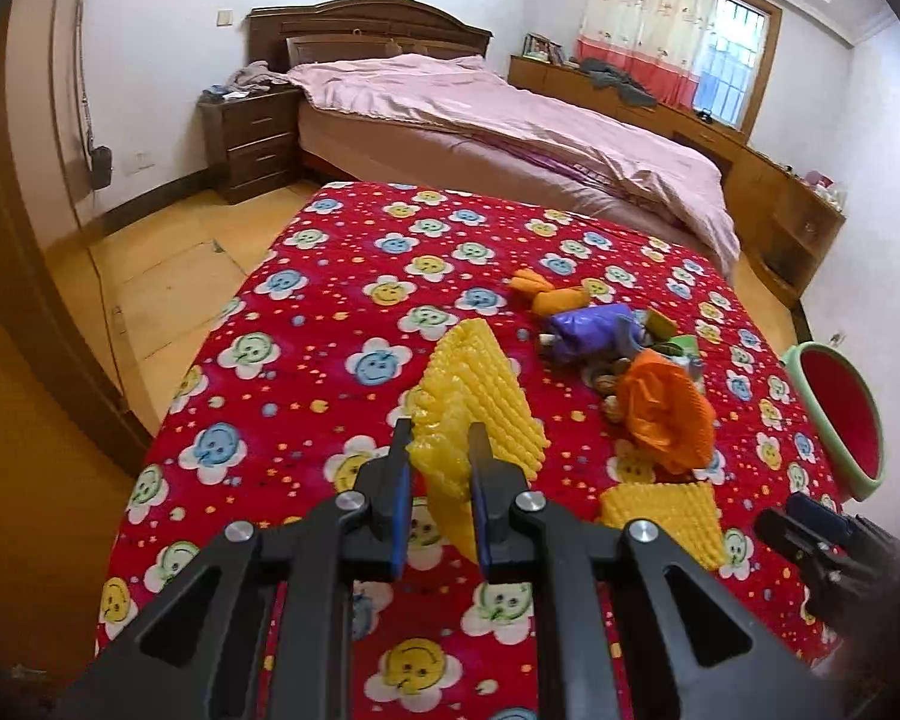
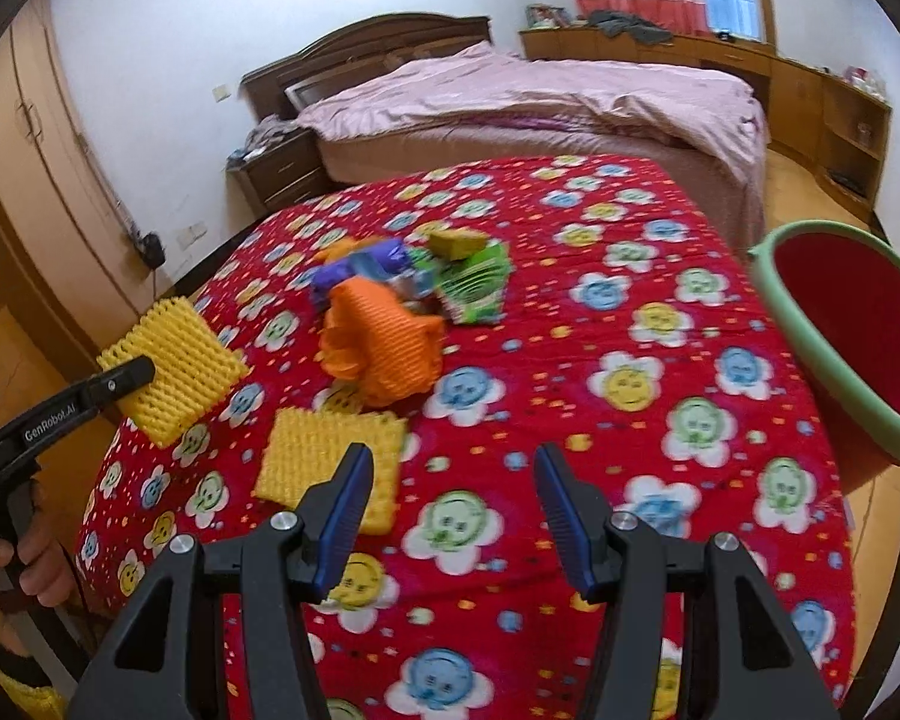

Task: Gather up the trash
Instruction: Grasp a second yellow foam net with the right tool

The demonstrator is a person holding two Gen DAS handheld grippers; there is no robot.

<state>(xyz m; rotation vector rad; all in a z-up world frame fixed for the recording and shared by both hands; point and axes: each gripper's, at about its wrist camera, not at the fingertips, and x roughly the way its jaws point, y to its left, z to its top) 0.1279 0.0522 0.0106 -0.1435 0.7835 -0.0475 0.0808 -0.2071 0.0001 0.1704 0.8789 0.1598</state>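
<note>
My left gripper (image 1: 441, 438) is shut on a yellow foam fruit net (image 1: 480, 402), held up above the red flowered blanket (image 1: 330, 276); the right wrist view shows that net (image 2: 177, 369) and the left gripper (image 2: 129, 372) at the far left. A second yellow foam net (image 2: 330, 471) lies flat on the blanket, just ahead and left of my right gripper (image 2: 453, 456), which stands open with nothing between its fingers. Behind it sits an orange foam net (image 2: 384, 342), then a heap of purple and green wrappers (image 2: 426, 282). A green-rimmed red bin (image 2: 852, 324) stands off the right edge.
A pink-covered bed (image 1: 510, 120) lies behind the blanket-covered surface. A dark nightstand (image 1: 252, 138) stands at its left. Wooden cabinets (image 2: 810, 96) run along the right wall under a curtained window. A person's hand (image 2: 6, 564) grips the left tool's handle.
</note>
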